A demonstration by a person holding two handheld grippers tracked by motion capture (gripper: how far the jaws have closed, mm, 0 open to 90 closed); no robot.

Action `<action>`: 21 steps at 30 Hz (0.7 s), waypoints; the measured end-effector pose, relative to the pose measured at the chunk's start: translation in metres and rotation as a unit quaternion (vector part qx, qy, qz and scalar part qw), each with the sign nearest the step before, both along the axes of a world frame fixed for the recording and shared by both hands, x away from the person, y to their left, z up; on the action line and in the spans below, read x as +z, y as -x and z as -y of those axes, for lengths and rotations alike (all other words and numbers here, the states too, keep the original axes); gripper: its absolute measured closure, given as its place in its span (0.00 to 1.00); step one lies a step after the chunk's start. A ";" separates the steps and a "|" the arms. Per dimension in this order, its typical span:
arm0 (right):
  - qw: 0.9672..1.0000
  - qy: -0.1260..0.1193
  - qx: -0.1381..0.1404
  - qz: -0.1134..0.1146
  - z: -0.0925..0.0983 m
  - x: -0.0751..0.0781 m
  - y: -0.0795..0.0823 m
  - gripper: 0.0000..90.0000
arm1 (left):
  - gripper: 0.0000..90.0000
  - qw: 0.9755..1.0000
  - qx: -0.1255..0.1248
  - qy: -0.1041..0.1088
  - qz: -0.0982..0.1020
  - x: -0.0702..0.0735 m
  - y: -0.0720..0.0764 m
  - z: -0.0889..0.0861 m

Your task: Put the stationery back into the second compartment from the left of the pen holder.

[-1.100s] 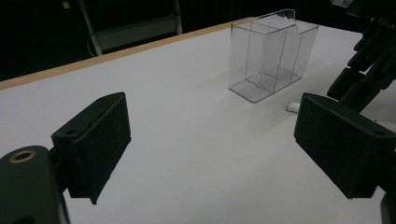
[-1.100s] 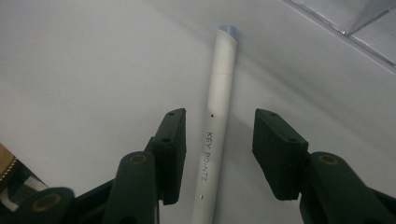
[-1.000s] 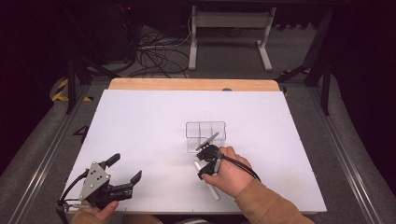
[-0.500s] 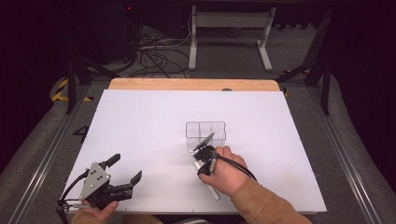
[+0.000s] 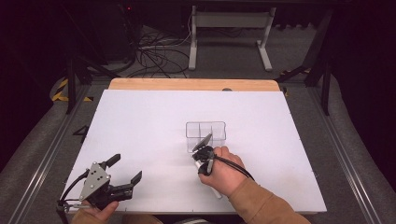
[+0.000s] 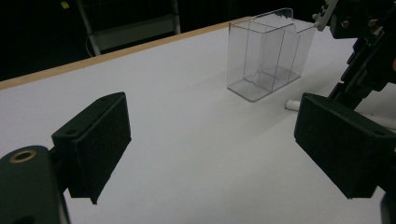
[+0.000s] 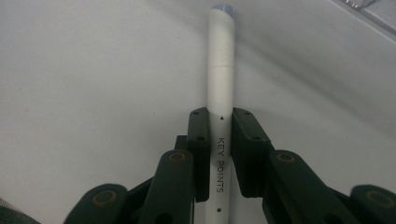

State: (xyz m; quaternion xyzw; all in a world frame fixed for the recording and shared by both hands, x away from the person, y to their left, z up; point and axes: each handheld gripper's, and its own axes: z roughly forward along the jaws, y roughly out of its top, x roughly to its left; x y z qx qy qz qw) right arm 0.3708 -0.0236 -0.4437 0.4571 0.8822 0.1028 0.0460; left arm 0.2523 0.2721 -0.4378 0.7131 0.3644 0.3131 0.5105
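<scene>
Your right gripper (image 7: 219, 154) has just closed on the white marker (image 7: 220, 84), which lies on the table (image 5: 140, 121) beside the clear organizer (image 5: 206, 136). Grasp looks done; lifting and, probably, dropping it in a compartment remain. Left gripper (image 5: 122, 171) idles open.

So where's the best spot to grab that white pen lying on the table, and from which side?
Take the white pen across its straight barrel, near the printed lettering, coming down from above with a jaw on each long side. It lies flat on the white table, so only its sides are free to pinch. The right gripper is shut on it just there, pads on both sides; its jaws have just been closing.
</scene>
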 end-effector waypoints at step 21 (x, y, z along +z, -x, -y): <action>0.999 -0.031 0.000 0.015 0.005 0.011 0.005 0.87 | 0.13 1.000 0.002 0.000 0.002 0.000 0.000 0.000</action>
